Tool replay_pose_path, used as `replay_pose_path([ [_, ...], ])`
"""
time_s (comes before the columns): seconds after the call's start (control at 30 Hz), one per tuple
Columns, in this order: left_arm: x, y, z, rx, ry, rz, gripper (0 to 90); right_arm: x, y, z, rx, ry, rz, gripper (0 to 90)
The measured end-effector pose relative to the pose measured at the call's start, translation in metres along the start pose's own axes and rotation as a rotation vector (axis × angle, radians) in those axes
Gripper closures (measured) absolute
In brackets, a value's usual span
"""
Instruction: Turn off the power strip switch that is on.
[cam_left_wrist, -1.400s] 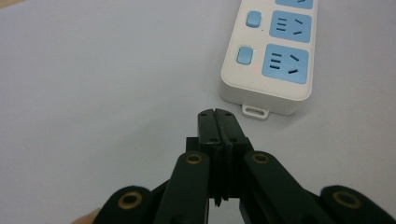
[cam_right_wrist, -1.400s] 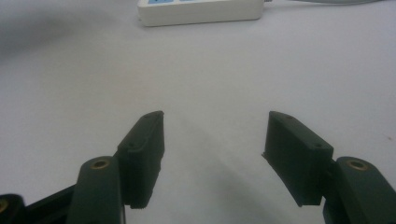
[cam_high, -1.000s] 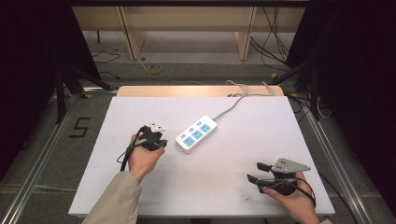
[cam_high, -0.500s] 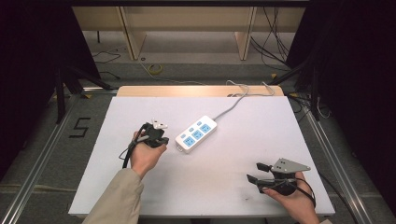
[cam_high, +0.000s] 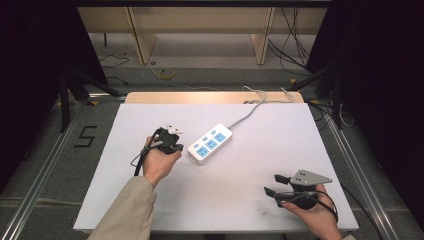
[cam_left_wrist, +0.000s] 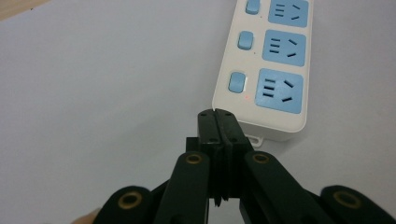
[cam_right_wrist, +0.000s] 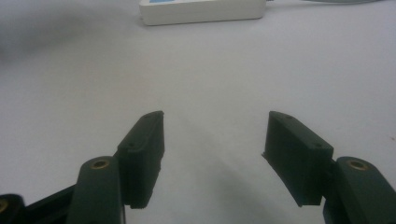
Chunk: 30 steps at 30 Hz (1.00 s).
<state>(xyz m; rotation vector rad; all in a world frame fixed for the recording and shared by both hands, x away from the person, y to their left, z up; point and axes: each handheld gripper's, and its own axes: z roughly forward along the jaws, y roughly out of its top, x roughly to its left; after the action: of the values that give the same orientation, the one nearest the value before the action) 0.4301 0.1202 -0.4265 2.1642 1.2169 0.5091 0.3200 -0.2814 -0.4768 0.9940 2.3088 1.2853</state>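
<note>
On the left of the white tabletop (cam_high: 120, 165), the left gripper (cam_high: 176, 146) sits in the person's left hand (cam_high: 159, 162), its sleeve coming in from the near edge. Its fingers (cam_left_wrist: 208, 126) are clenched tight together with nothing between them, and their tips rest just at the near-left corner of the power strip (cam_high: 210, 143), beside the strip's nearest switch (cam_left_wrist: 237, 82). A small red light (cam_left_wrist: 246, 97) shows on the strip's face right by that switch.

The power strip, white with three blue sockets, lies slantwise near the middle of the tabletop, its near end toward the left gripper and its far end toward the right. Its pale cord (cam_high: 250, 111) runs from the far end to the far edge of the tabletop.

At the near right, well apart from the strip, the right gripper (cam_high: 272, 184) is held in the right hand (cam_high: 312, 212), low over bare tabletop. Its fingers (cam_right_wrist: 142, 149) are released, spread wide and empty, pointing left.
</note>
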Motion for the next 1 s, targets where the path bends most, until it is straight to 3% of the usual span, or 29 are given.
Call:
replay_pose_path([
  [0.57, -0.001, 0.011, 0.004, 0.013, 0.004, 0.002, 89.6, 0.0, 0.0, 0.001, 0.005, 0.007, 0.0, 38.1],
  [1.0, -0.003, 0.017, 0.012, 0.014, 0.006, 0.033, 89.6, 0.0, 0.0, 0.001, 0.006, 0.006, 0.001, 38.0],
])
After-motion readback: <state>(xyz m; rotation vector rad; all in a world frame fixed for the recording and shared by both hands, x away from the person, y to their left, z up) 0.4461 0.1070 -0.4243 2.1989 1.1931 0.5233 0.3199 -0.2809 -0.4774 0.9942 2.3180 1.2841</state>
